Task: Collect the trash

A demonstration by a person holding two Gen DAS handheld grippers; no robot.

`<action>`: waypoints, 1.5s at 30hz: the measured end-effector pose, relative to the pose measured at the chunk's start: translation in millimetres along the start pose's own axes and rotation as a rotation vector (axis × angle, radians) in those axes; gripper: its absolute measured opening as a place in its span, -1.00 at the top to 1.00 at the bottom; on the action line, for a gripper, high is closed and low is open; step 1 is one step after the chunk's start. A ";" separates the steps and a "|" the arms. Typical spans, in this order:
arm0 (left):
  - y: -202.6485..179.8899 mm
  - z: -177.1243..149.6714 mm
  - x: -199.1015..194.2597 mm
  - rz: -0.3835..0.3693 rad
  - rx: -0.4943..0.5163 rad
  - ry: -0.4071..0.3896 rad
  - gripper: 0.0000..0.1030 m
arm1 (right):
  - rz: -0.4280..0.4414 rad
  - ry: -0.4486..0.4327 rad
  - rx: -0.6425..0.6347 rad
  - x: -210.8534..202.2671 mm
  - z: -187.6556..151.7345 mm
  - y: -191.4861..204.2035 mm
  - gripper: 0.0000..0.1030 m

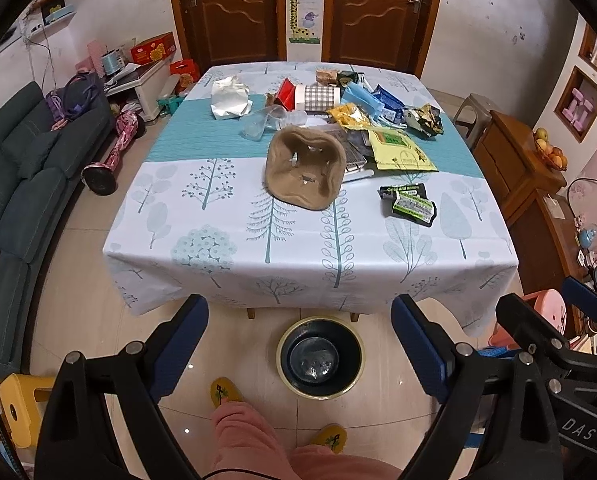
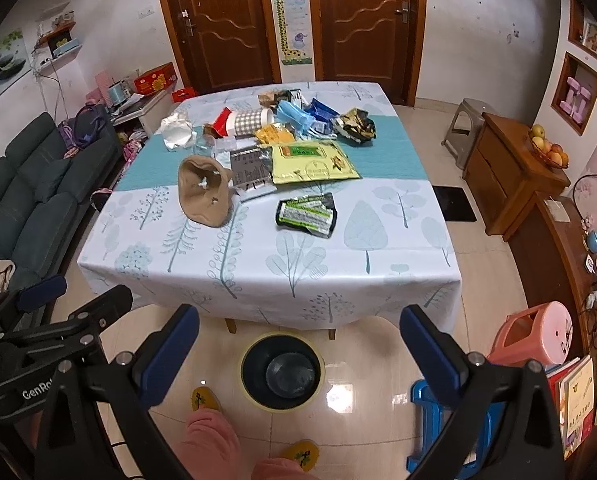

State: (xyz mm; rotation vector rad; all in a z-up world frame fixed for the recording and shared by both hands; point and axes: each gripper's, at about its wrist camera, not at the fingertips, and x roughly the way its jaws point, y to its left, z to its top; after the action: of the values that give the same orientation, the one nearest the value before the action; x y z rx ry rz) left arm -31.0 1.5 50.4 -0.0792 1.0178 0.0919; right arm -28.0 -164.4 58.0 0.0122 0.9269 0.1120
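Note:
Trash lies on the table (image 1: 202,240) (image 2: 398,248): a brown pulp cup carrier (image 1: 304,168) (image 2: 206,190), a black and green wrapper (image 1: 408,203) (image 2: 306,214), a yellow packet (image 1: 400,150) (image 2: 312,160), crumpled white paper (image 1: 230,98) (image 2: 176,130), a checked paper cup (image 1: 318,98) (image 2: 250,122) and blue face masks (image 1: 364,98) (image 2: 294,116). A dark bin (image 1: 320,356) (image 2: 282,370) with a yellow rim stands on the floor before the table. My left gripper (image 1: 300,344) and right gripper (image 2: 298,354) both hang open above the bin, nothing between their blue pads.
A dark sofa (image 1: 18,184) runs along the left. A wooden cabinet (image 2: 510,176) with a fruit bowl stands right. A pink stool (image 2: 534,332), blue stool (image 2: 426,420) and yellow stool (image 1: 18,404) are near. The person's pink trousers (image 1: 242,436) and yellow slippers are below.

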 end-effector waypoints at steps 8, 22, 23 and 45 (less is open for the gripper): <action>7.7 8.8 -13.7 0.027 -0.010 -0.028 -0.77 | 0.028 -0.046 -0.023 -9.9 11.1 9.0 -0.96; 9.3 19.2 -15.7 0.021 0.006 -0.027 -0.77 | 0.059 -0.059 0.000 -10.1 23.7 10.3 -0.96; 9.8 21.9 -16.2 0.013 0.008 -0.028 -0.77 | 0.061 -0.063 0.005 -10.2 25.8 9.8 -0.96; 37.3 140.8 141.7 -0.146 0.272 0.138 -0.77 | -0.006 0.111 0.363 101.1 65.8 -27.4 -0.70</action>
State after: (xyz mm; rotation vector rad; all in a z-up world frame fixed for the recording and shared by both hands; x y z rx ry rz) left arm 157.8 59.6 2.4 0.0897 1.1501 -0.1876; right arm 87.2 -178.9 15.3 0.3423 1.0481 -0.0624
